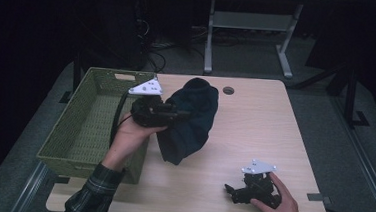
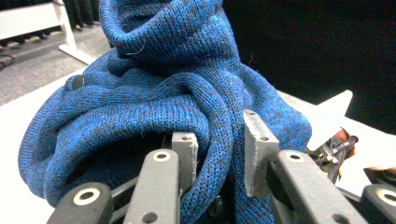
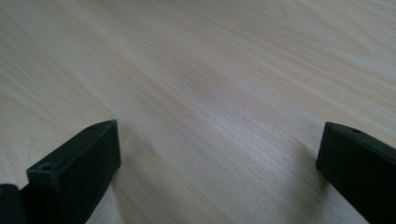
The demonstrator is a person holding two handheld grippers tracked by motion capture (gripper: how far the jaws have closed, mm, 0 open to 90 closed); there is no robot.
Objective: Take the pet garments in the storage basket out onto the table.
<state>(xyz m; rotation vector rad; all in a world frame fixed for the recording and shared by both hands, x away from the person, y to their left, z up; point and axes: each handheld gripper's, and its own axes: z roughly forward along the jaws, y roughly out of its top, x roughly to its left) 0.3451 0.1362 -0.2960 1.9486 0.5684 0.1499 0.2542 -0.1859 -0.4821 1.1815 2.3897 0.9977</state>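
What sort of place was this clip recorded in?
Probably a lab or office workroom: a plain wooden table with a cable hole, another desk's metal legs behind it, and cables on grey carpet.

Right gripper (image 3: 219,154) jaws spread wide apart, low over bare light wood table (image 3: 224,70)

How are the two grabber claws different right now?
The left gripper is shut on a blue knitted woollen garment; the right gripper is open and holds nothing. The left is lifted beside the green woven basket; the right sits low on the pale wooden table. Each is held by one hand.
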